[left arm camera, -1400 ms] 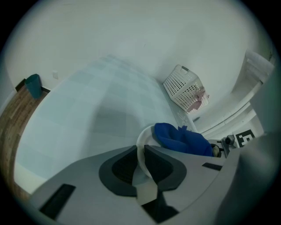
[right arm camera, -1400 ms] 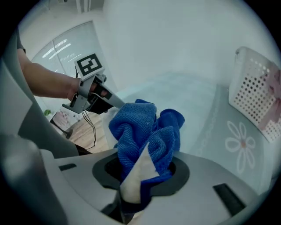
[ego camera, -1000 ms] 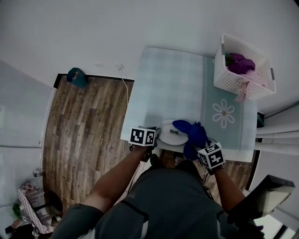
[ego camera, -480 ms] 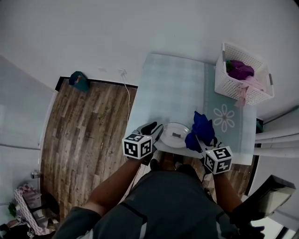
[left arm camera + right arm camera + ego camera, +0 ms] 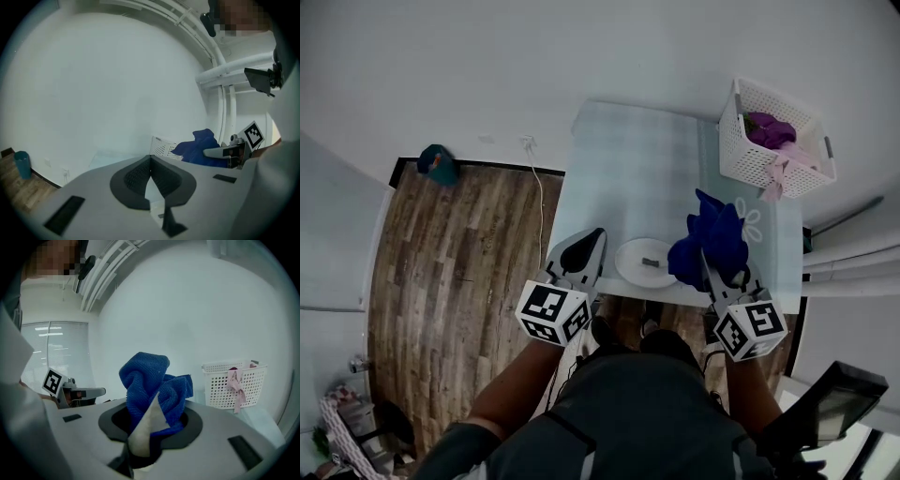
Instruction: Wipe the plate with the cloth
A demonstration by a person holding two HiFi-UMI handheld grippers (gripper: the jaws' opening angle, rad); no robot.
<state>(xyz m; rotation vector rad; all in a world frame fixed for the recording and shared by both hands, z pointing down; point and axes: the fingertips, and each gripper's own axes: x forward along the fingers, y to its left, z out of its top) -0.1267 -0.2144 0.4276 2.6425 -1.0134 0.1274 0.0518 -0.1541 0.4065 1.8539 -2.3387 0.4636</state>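
The white plate (image 5: 639, 267) lies near the table's front edge with a small dark mark on it. My right gripper (image 5: 710, 261) hangs above the plate's right side, shut on the bunched blue cloth (image 5: 712, 236). In the right gripper view the cloth (image 5: 151, 383) stands up out of the right gripper (image 5: 152, 414). My left gripper (image 5: 592, 240) hovers left of the plate, apart from it. Its jaws have just closed and meet with nothing between them, which the left gripper view shows at the left gripper (image 5: 151, 161). That view also shows the cloth (image 5: 199, 146).
A white basket (image 5: 741, 150) with purple and pink fabric stands at the table's far right corner. A flower print (image 5: 754, 221) marks the pale blue table (image 5: 628, 169). Wooden floor (image 5: 450, 253) lies left, with a teal object (image 5: 438, 163) and a white cable (image 5: 537, 206).
Both grippers have risen from the plate. The right one lifted the blue cloth off the plate's right side. The left one left the plate's rim, opened, then shut empty.
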